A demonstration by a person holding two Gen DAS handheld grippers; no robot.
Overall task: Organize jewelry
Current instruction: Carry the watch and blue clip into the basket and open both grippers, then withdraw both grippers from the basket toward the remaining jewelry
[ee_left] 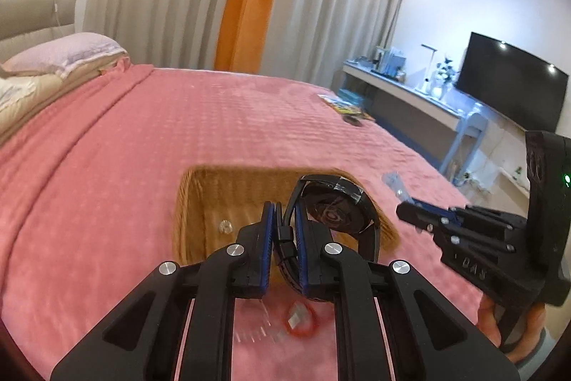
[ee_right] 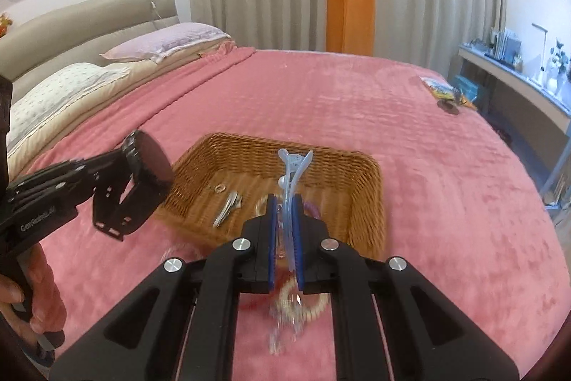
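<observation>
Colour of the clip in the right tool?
Pale blue hair clip, translucent; clearest in the right wrist view.

Left claw (ee_left: 284, 231) clamped on black watch (ee_left: 335, 209) strap — above wicker basket (ee_left: 192, 202), pink bedspread (ee_left: 142, 138)

My room is bright and evenly lit, with ceiling lights glaring off the television (ee_left: 512, 83). Both views bulge and darken at the corners. The basket (ee_right: 249, 152) and the trinkets under my tongs smear with motion blur.

Basket (ee_right: 271, 174) on bed (ee_right: 357, 88); hairpins (ee_right: 228, 202), perhaps, inside.
</observation>
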